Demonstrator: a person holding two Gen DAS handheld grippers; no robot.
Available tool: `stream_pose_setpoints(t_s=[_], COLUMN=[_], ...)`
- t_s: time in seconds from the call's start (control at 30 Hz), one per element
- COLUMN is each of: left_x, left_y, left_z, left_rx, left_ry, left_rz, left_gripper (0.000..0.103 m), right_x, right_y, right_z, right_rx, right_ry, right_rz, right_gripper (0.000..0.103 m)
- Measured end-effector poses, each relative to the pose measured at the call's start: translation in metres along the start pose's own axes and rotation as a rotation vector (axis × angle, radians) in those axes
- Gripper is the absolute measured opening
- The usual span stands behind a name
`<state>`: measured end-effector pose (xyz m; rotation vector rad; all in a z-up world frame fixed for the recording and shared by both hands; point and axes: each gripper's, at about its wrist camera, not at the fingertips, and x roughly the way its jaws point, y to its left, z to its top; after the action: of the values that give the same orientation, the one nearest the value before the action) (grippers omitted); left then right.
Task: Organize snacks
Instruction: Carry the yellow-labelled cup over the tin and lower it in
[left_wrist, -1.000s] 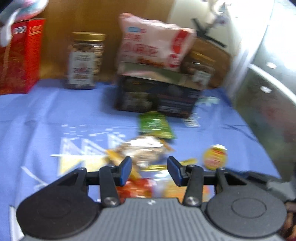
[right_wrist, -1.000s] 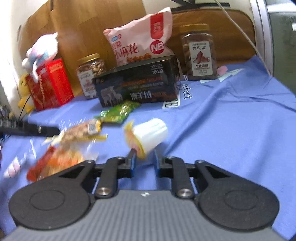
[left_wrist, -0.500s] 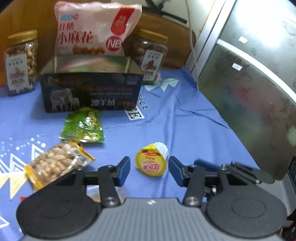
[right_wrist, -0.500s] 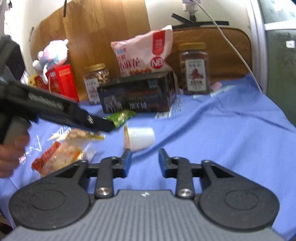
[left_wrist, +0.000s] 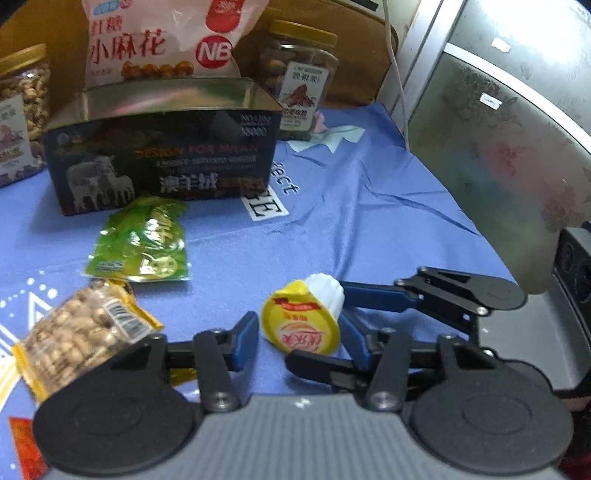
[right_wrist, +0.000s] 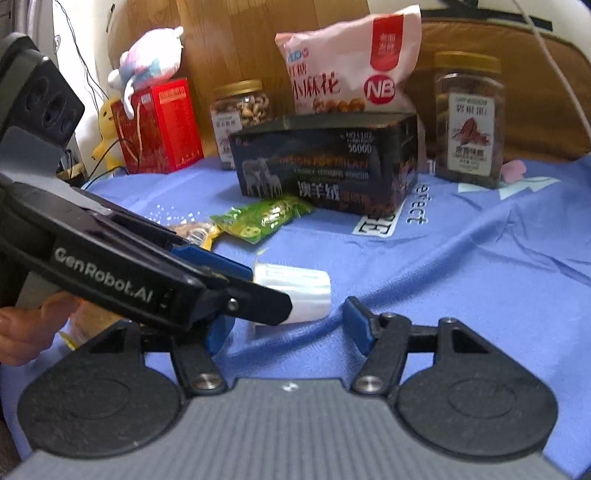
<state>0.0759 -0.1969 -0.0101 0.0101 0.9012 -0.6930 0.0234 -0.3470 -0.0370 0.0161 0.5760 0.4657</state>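
Handover in progress, it seems: small jelly cup (left_wrist: 301, 321) w/ yellow foil lid lies on its side on the blue cloth (left_wrist: 369, 221), right between the left gripper (left_wrist: 301, 338) jaws, which sit apart, not visibly pinching it. Right gripper (right_wrist: 286, 325) jaws have just been opening, now wide apart, cup just ahead of them & free. Both tools angle downward, crossing; a hand (right_wrist: 26, 332) grips the left one.

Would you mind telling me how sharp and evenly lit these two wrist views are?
Left wrist view: soft, the peanut packet smeared, the dark box print blurred, its shiny lid catching glare. Right wrist view: crisper, the pink snack bag lettering readable, bright at the upper left, straight edges bowed by the fisheye.
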Motion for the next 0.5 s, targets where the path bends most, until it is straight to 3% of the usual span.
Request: stream_pose_setpoints(t_s=[0.17, 0.5], left_x=[-0.001, -0.014], left_y=[-0.001, -0.007], left_z=[0.001, -0.011], left_rx=[0.011, 0.041], left_ry=[-0.007, -0.007], left_rz=[-0.001, -0.046], left_gripper=[0.046, 0.046], right_x=[0.000, -0.014], right_y=[0.006, 0.019], right_z=[-0.003, -0.008], right_rx=[-0.043, -0.045], right_ry=[-0.007, -0.027], right_rz=[-0.028, -0.062], right_gripper=[0.050, 0.049])
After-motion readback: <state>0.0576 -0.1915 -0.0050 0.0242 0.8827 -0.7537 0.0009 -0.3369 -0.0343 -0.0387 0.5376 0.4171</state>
